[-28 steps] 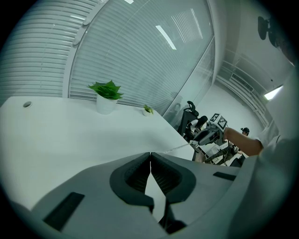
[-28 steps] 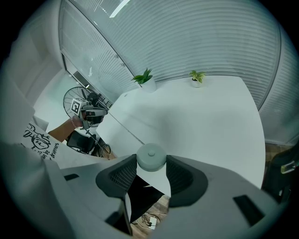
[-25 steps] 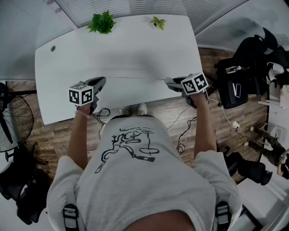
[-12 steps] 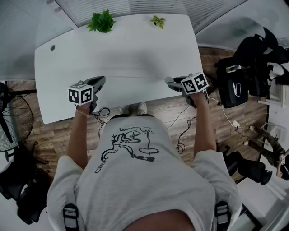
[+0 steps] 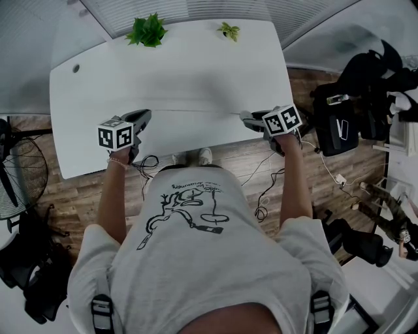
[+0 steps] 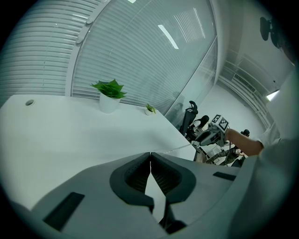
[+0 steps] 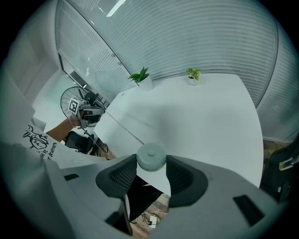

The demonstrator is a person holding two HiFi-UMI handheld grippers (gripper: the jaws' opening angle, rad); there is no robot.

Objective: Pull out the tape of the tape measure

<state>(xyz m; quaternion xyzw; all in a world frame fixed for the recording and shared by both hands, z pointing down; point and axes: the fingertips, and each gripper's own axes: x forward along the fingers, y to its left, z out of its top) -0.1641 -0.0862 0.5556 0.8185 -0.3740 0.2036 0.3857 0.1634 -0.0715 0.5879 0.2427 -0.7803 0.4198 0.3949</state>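
Left gripper [image 6: 150, 156]: jaws together, pinching the end of the tape [image 6: 175, 148]. Right gripper [image 7: 152, 163]: jaws partly apart, clamped on the round grey tape measure [image 7: 151, 156]. Both are held over the near edge of a white table [image 5: 176, 72], well apart. Both forearms reach forward, spread wide. The tape runs taut between the grippers, its long axis left to right along that edge, roughly level. Two potted plants [image 5: 147, 31] stand at the far edge before slatted blinds [image 5: 183, 8]. Wood floor [image 5: 78, 196] below, with a fan [image 5: 19, 176] at left.
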